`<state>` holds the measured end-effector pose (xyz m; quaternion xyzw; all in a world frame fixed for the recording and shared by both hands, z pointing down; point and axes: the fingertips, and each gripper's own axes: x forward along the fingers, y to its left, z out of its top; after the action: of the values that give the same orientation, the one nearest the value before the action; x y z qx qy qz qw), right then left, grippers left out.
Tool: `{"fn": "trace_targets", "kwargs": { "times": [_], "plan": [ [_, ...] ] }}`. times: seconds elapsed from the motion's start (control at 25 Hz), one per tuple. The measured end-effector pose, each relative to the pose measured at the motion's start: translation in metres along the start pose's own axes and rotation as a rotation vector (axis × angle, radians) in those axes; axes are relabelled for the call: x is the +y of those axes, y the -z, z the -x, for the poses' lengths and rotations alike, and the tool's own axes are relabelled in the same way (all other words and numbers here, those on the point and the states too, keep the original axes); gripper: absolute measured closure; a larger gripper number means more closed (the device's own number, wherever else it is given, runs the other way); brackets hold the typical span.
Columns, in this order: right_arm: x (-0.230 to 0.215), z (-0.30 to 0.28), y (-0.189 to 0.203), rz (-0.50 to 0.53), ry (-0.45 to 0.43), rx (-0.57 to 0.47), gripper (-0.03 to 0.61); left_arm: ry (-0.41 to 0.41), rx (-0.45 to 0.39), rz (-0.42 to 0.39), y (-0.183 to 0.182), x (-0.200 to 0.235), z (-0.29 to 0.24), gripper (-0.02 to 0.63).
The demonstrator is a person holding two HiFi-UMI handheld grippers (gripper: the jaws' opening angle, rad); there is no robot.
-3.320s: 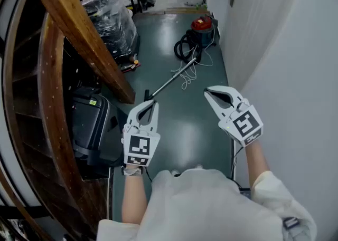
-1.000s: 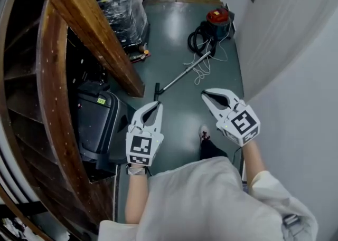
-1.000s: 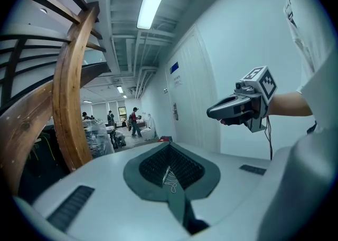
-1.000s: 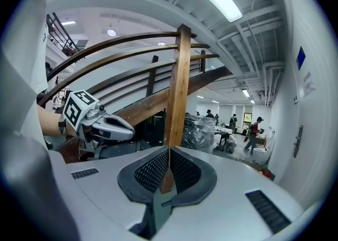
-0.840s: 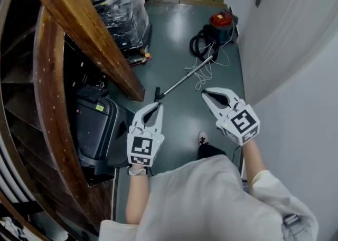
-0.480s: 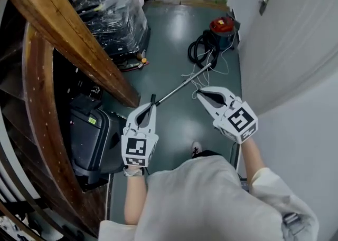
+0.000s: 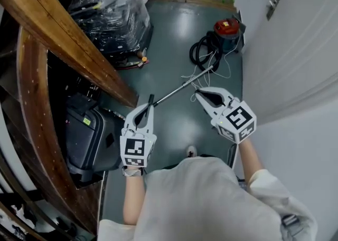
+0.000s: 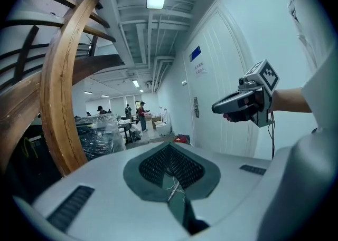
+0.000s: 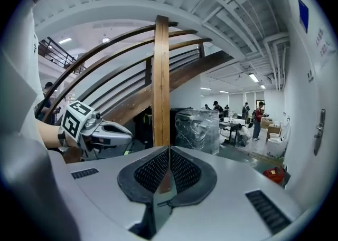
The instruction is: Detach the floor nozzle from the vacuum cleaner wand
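The vacuum cleaner lies on the green floor ahead: a red canister (image 7: 228, 28), a coiled black hose (image 7: 202, 50) and a thin metal wand (image 7: 179, 85) running down-left to the narrow black floor nozzle (image 7: 151, 99). My left gripper (image 7: 148, 107) is held in the air with its tips over the nozzle end in the head view, jaws shut and empty. My right gripper (image 7: 198, 93) hovers just right of the wand, also shut and empty. A stretch of the wand (image 8: 174, 191) shows between the jaws in the left gripper view. The canister (image 9: 274, 174) appears at the lower right of the right gripper view.
A curved wooden stair beam (image 7: 63, 29) and a black case (image 7: 87, 134) crowd the left. Plastic-wrapped goods (image 7: 113, 13) stand further on the left. A white wall with a door (image 7: 285, 39) closes the right. White cord (image 7: 193, 84) lies by the wand. People stand far off (image 8: 141, 114).
The view has advanced along the corridor. Both shut grippers have come forward with it, and the wand and nozzle now lie right beside their tips.
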<state>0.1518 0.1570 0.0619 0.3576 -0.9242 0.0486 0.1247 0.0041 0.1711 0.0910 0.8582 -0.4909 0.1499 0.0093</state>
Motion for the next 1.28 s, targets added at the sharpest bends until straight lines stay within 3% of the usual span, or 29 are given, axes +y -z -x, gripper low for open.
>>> {"fn": "trace_targets", "kwargs": {
  "times": [0.48, 0.84, 1.28],
  "plan": [
    [-0.028, 0.001, 0.006, -0.01, -0.083, 0.023, 0.549, -0.1, 0.029, 0.02, 0.001, 0.006, -0.018, 0.615],
    [-0.024, -0.012, 0.003, -0.011, -0.169, 0.02, 0.551, -0.092, 0.047, 0.007, 0.0, 0.009, -0.027, 0.615],
    [-0.02, -0.046, -0.014, 0.035, -0.195, 0.009, 0.551, -0.065, 0.035, -0.008, -0.003, 0.041, -0.044, 0.615]
  ]
}}
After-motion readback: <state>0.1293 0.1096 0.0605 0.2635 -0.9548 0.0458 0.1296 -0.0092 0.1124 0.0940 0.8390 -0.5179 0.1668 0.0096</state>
